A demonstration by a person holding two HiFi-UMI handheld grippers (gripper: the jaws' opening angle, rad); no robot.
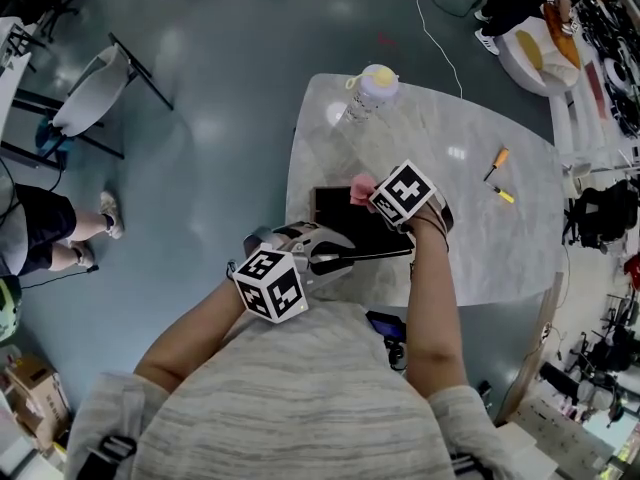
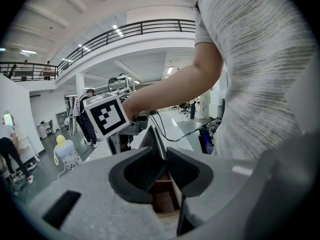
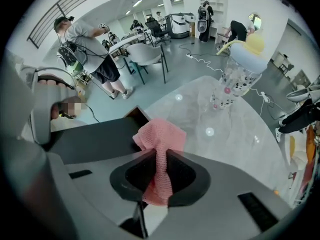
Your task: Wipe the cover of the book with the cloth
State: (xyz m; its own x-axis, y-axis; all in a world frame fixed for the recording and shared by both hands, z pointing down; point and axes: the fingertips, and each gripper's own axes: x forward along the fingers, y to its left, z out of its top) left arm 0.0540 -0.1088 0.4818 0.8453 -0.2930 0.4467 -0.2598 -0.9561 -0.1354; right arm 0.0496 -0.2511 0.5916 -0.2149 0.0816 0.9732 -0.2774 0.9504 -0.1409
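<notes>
The left gripper (image 2: 165, 158) is clamped on the book's (image 1: 342, 220) near edge. The right gripper (image 3: 161, 156) pinches the pink cloth (image 3: 161, 135) at the book's far corner.

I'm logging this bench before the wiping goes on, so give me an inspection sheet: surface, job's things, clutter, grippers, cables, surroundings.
Surface: pale marbled table.
Job's things: dark book on the table; pink cloth over its far end.
Clutter: baby bottle at the far edge; orange-handled tool and small yellow item at right.
Grippers: left gripper clamped on the book's near edge; right gripper clamped on the cloth.
Cables: white cable on the floor beyond the table.
Surroundings: chair and a person at left.
</notes>
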